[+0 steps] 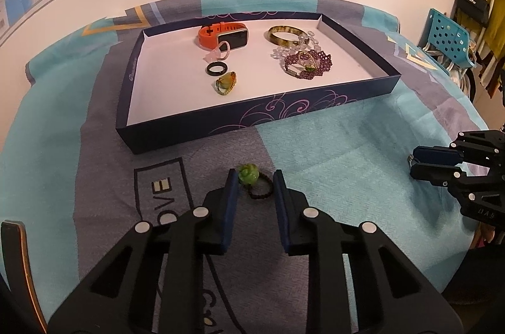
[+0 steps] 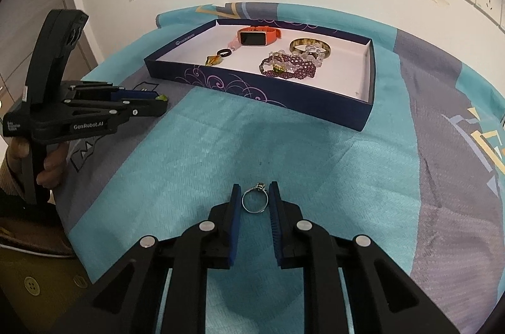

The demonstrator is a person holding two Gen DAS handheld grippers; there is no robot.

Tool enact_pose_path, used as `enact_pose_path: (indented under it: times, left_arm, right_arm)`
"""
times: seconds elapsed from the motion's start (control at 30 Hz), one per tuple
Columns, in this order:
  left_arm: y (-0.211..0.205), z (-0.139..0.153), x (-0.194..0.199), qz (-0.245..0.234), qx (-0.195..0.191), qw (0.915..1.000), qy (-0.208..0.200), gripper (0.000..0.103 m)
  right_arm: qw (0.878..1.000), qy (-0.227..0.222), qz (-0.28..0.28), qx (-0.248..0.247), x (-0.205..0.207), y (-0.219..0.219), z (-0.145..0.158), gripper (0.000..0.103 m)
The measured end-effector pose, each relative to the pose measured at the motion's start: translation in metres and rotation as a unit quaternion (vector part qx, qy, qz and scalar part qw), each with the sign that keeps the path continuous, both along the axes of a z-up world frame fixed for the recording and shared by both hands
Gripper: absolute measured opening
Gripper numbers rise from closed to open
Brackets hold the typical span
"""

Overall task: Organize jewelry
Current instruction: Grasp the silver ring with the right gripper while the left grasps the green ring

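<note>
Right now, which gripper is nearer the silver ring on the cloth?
Right. The right gripper has its fingers on either side of the silver ring; the left gripper is far off, straddling the green flower ring.

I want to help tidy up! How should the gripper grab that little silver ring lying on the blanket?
Pinch the silver ring across its thin band, not the stone at its far end. It seems to lie flat on the blanket, so probably come from above. The right gripper already has an open finger on each side, so closing should catch the band's two sides.
</note>
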State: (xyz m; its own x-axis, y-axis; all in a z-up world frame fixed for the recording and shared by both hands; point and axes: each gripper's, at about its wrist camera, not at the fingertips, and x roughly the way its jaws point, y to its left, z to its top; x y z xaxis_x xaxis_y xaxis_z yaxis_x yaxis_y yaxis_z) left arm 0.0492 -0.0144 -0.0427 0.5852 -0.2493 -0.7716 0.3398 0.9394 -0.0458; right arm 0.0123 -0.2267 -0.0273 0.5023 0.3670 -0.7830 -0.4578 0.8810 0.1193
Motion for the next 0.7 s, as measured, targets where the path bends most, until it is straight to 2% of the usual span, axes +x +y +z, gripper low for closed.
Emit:
enact_pose_path:
  times: [0.23,0.3,0.37,0.6,0.7]
  left_arm:
    - [0.002,0.001,0.000,0.001,-0.007,1.0000,-0.001,0.021]
    - [0.002,0.002,0.000,0.001,-0.006,1.0000,-0.001,0.016]
    - [0.003,0.002,0.000,0.001,-0.008,1.0000,-0.002,0.016]
    - [0.002,0.002,0.002,-0.002,-0.008,1.0000,0.003,0.023]
    - [0.000,0.001,0.005,-0.002,-0.003,1.0000,0.004,0.023]
  right_arm:
    - [1.000,0.002,-0.007,0.022,0.005,-0.001,0.002,0.016]
    - [1.000,0.001,-0.009,0.024,0.007,-0.001,0.004,0.016]
    - [1.000,-0.001,-0.011,0.026,0.008,-0.001,0.005,0.016]
    - [1.000,0.004,-0.010,0.029,0.014,0.002,0.002,0.016]
    - [1.000,0.005,-0.007,0.029,0.015,0.005,0.002,0.016]
